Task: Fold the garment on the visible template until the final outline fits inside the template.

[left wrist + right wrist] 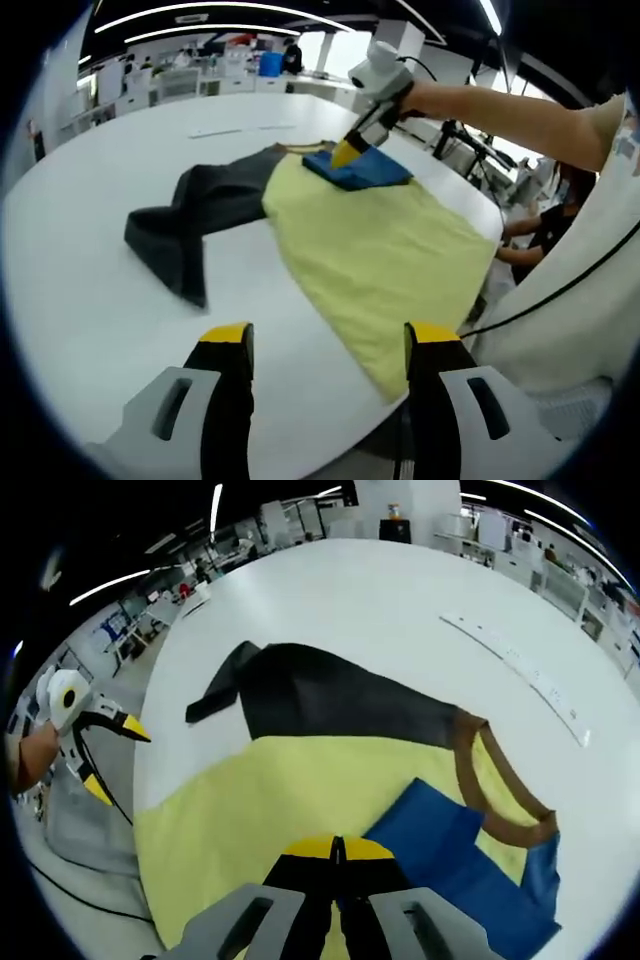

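Right claw (337, 852) is pressed together, pinching the blue sleeve (440, 855) of the garment (300, 790), which lies spread on the white worktop (380, 610). Left claw (326, 345) hangs apart above the worktop's near edge, holding nothing.

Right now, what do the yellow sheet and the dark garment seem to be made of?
The yellow sheet looks like thin matte cloth or soft felt: it lies flat with a gently wavy edge and no shine. The dark garment looks like a soft knit fabric, dull charcoal, draping in folds, with a brown ribbed-looking collar. The exact fibre cannot be told.
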`<state>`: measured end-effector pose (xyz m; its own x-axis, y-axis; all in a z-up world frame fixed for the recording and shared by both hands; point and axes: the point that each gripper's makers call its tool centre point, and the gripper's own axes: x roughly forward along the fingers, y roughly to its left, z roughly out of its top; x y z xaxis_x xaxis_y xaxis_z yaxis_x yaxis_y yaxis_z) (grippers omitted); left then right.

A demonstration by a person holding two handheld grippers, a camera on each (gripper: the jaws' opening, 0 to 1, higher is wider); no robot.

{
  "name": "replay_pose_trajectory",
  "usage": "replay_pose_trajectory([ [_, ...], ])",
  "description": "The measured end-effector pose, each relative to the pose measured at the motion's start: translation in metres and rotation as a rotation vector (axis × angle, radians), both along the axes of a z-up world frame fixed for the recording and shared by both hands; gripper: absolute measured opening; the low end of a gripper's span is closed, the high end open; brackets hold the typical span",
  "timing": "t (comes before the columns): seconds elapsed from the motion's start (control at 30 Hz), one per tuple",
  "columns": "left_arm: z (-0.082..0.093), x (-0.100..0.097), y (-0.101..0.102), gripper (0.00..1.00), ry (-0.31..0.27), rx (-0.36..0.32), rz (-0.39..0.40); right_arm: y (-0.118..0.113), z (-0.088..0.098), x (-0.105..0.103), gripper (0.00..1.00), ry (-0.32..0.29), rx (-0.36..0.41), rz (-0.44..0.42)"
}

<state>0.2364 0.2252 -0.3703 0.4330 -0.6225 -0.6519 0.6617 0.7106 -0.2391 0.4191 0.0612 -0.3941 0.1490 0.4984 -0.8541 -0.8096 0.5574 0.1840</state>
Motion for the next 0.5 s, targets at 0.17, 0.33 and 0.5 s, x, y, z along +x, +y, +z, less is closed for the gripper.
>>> replay_pose_trajectory([
  [0.17,-0.001,0.002,-0.001,0.58,0.002,0.002,-0.003,-0.014,0.005,0.011,0.00,-0.029,0.000,-0.026],
  [0.33,0.001,0.004,-0.002,0.58,-0.002,0.001,-0.003,-0.035,0.004,0.019,0.00,-0.041,-0.016,-0.070],
  [0.5,0.000,0.004,-0.001,0.58,0.002,0.005,-0.004,-0.052,0.002,0.024,0.07,-0.053,-0.021,-0.115],
])
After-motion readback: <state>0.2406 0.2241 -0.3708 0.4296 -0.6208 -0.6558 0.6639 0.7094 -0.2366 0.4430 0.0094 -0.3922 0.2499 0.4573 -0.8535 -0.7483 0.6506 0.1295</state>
